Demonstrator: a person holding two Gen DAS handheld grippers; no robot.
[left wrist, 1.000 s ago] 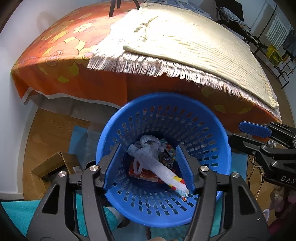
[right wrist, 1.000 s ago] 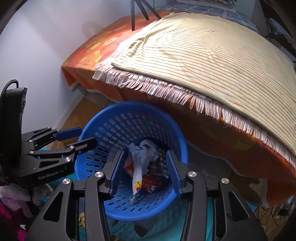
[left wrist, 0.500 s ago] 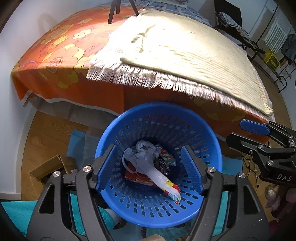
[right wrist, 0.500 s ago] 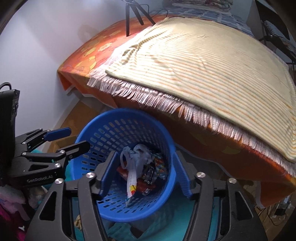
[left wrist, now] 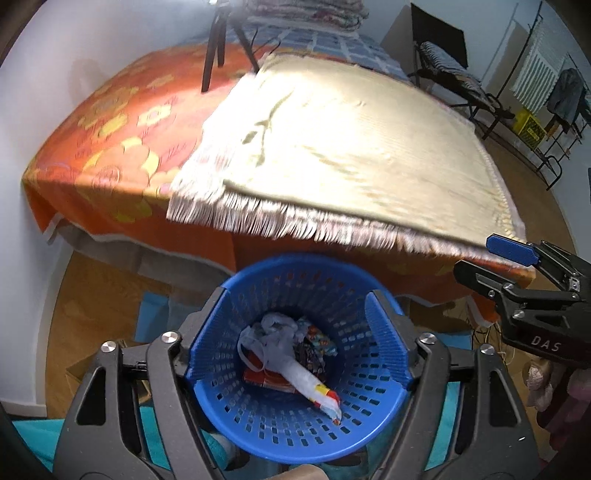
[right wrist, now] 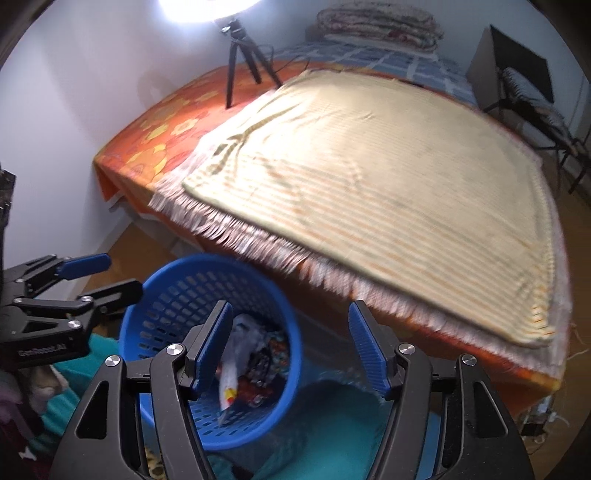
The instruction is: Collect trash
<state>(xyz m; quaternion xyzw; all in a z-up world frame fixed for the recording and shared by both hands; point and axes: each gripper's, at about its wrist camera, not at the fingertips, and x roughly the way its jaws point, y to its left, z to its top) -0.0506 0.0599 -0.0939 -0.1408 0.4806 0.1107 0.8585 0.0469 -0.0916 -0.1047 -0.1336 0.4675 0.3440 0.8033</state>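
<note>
Round blue perforated plastic basket sits on floor beside bed w/ fringed cream blanket. Crumpled white plastic bag & colourful wrappers lie inside, so trash looks dropped. Left gripper & right gripper hover above, both spread wide, holding nothing.

Bed – fringed cream blanket, tripod, folded quilt on top.
</note>
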